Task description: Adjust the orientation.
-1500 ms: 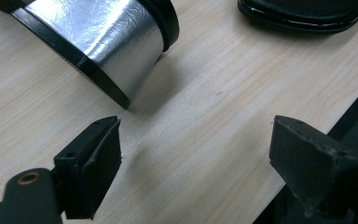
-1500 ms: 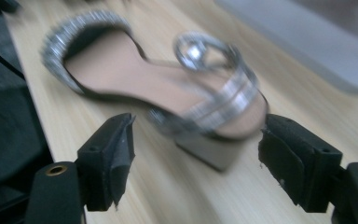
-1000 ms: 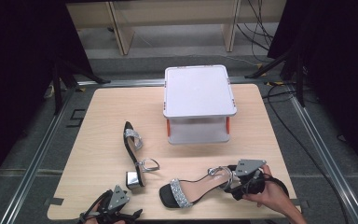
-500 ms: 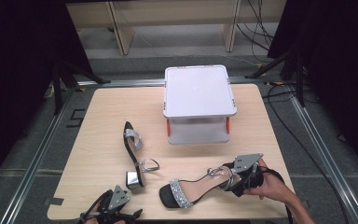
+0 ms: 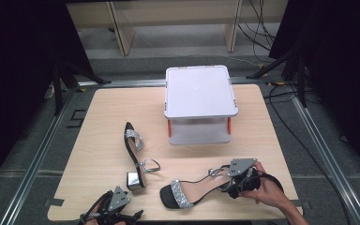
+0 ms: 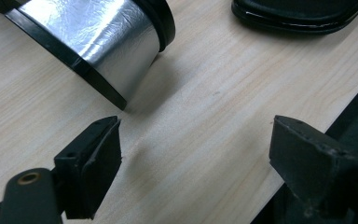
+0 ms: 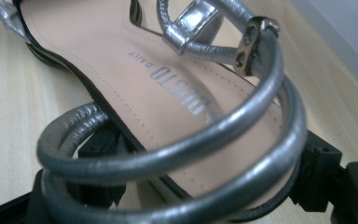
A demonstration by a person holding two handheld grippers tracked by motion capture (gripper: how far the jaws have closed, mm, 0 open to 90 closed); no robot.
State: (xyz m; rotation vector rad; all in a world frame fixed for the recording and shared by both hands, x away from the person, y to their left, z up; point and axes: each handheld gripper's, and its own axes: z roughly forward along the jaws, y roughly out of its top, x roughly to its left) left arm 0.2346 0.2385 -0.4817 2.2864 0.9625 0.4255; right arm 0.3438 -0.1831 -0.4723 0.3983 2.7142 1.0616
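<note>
Two black sandals with silver straps lie on the wooden table [image 5: 98,117]. The left sandal [image 5: 132,145] rests on its side, and its silver block heel [image 6: 107,42] is just ahead of my left gripper [image 6: 196,149], which stands open over bare wood near the front edge [image 5: 130,212]. The right sandal [image 5: 192,190] lies flat, with its insole and ankle strap [image 7: 182,149] close in the right gripper view. My right gripper [image 5: 232,185] has its jaws on either side of that sandal's heel end [image 7: 209,158]; they have just been closing and now touch its sides.
A white lidded box [image 5: 200,91] stands on a lower container at the back middle of the table. The right sandal's black toe [image 6: 298,14] lies beyond my left gripper. Dark stands, cables and a metal frame surround the table.
The right gripper has slid a little left along the right sandal's heel end and its hand has settled lower. Both sandals and the left gripper keep their places.
</note>
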